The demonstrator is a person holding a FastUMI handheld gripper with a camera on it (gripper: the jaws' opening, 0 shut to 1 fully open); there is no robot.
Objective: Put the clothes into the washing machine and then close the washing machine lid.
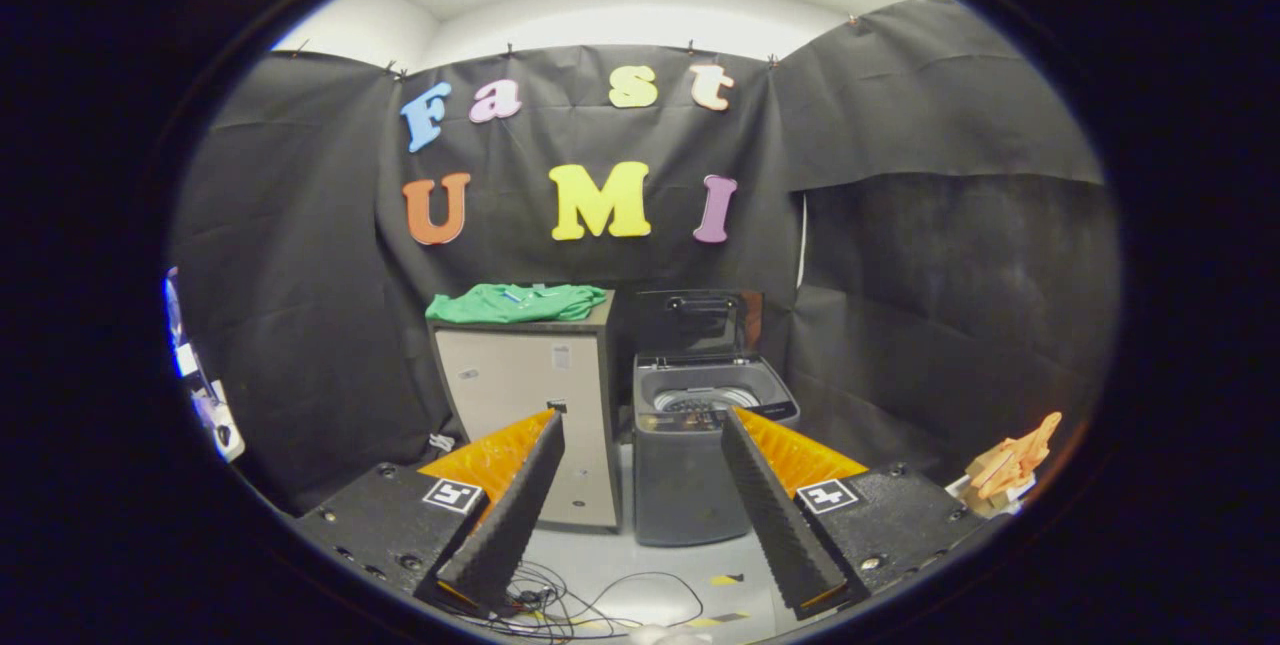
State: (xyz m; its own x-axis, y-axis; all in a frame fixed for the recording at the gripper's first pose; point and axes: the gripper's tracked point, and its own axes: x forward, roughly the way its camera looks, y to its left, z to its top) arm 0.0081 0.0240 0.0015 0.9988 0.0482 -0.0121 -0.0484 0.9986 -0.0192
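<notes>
Against the black wall, a green shirt (517, 302) lies on a cabinet (530, 415). Beside it stands the washing machine (700, 455), lid (697, 323) up. The gripper (640, 430) fingers are wide apart, holding nothing.

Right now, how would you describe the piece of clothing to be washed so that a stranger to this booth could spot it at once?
Beyond the open gripper, two boxy things stand against the back wall: a pale cabinet and, beside it, a grey washing machine with its lid raised. The green shirt lies crumpled on top of the cabinet. It is the only soft, bright green thing there.
</notes>
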